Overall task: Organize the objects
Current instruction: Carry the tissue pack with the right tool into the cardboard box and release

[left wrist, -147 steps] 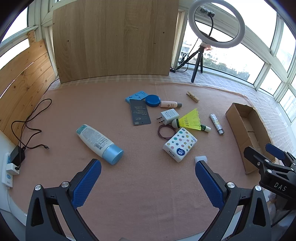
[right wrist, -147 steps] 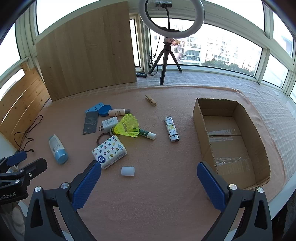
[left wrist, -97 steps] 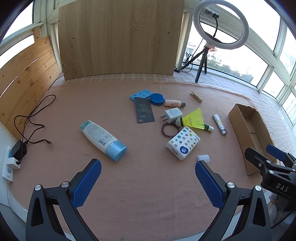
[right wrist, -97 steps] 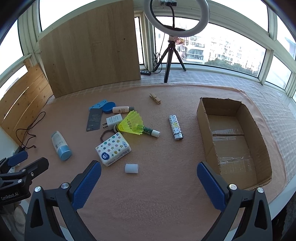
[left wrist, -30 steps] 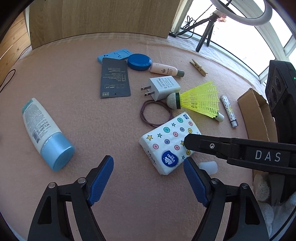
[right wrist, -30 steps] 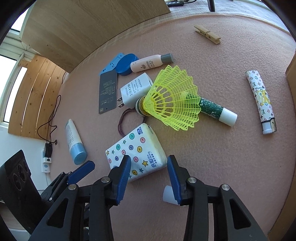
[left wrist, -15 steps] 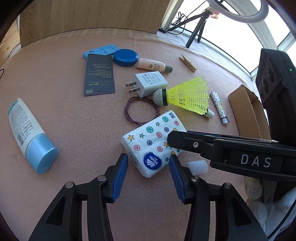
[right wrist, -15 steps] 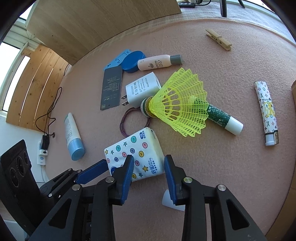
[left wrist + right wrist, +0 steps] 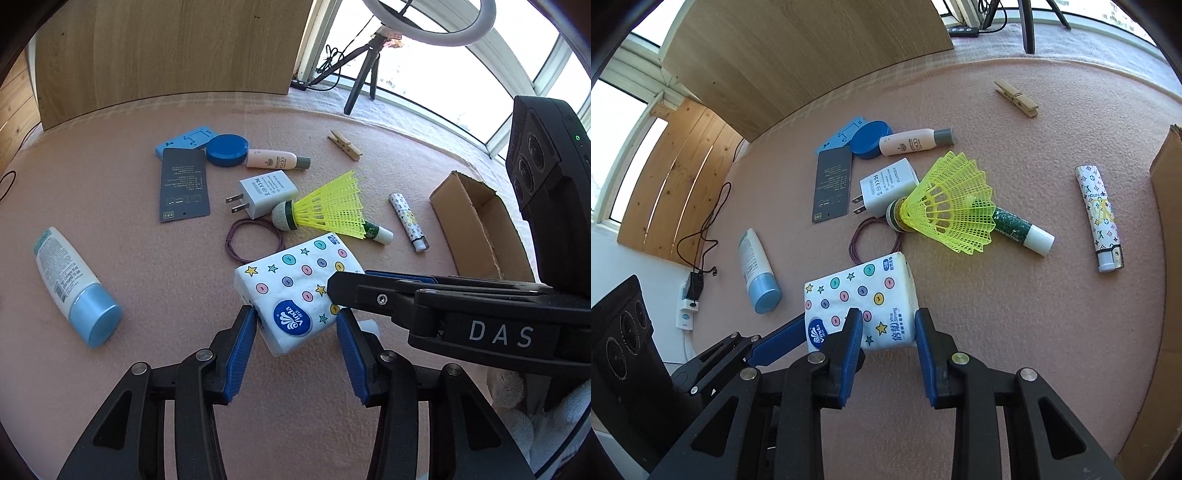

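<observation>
Tissue pack (image 9: 295, 291) lies flat, long axis running diagonally up-right.

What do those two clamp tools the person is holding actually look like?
Each is a black frame with silver bolts, ending in two fingers faced with ribbed blue pads. The right gripper, seen from the left gripper's camera, carries white "DAS" lettering and a black camera box. A white knitted glove shows behind it.

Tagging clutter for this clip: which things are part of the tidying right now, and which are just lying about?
In hand:
tissue pack, gripped by the left gripper and the closing right gripper
cardboard box, the likely destination

Lying about:
shuttlecock
charger plug
lotion bottle
lighter
clothespin
ring light tripod
</observation>
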Tool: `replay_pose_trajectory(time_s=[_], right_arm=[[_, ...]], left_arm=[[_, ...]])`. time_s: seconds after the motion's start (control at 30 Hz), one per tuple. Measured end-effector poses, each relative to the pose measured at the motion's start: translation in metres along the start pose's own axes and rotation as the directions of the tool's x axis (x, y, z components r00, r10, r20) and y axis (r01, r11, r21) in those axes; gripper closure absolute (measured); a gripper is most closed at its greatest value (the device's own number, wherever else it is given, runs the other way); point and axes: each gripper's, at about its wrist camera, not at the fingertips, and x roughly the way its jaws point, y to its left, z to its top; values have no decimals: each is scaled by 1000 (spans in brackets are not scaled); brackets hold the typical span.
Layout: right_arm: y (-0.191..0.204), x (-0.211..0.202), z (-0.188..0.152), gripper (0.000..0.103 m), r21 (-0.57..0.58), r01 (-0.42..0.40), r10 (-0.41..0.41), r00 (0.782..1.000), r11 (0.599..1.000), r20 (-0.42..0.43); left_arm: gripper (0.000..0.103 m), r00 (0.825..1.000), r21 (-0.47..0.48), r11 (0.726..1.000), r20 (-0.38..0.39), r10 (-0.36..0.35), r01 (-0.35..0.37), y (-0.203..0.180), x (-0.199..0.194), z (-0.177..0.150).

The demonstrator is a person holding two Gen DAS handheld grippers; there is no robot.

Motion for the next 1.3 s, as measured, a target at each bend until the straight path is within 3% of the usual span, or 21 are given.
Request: replay_pose_trajectory(time_s=[0.33,0.7,0.97,1.3], right_arm=[[-24,-77,-21,76,39,23,-28,991,999,130],[-92,-157,-56,76,169,93,-134,960,981,247],[-146,-196,-79,76,268,131,-208,936,955,283],[-185,-212,-95,76,329,158,-257,923,931,285]], left_arm=[[56,994,116,990,60,-91,84,-73,-28,8],[56,977,285,939,40,-210,191,-186,-19,11],[56,963,370,893,-13,-269,254,-260,1,4],[56,957,398,873,-58,-284,283,-306,20,-6]])
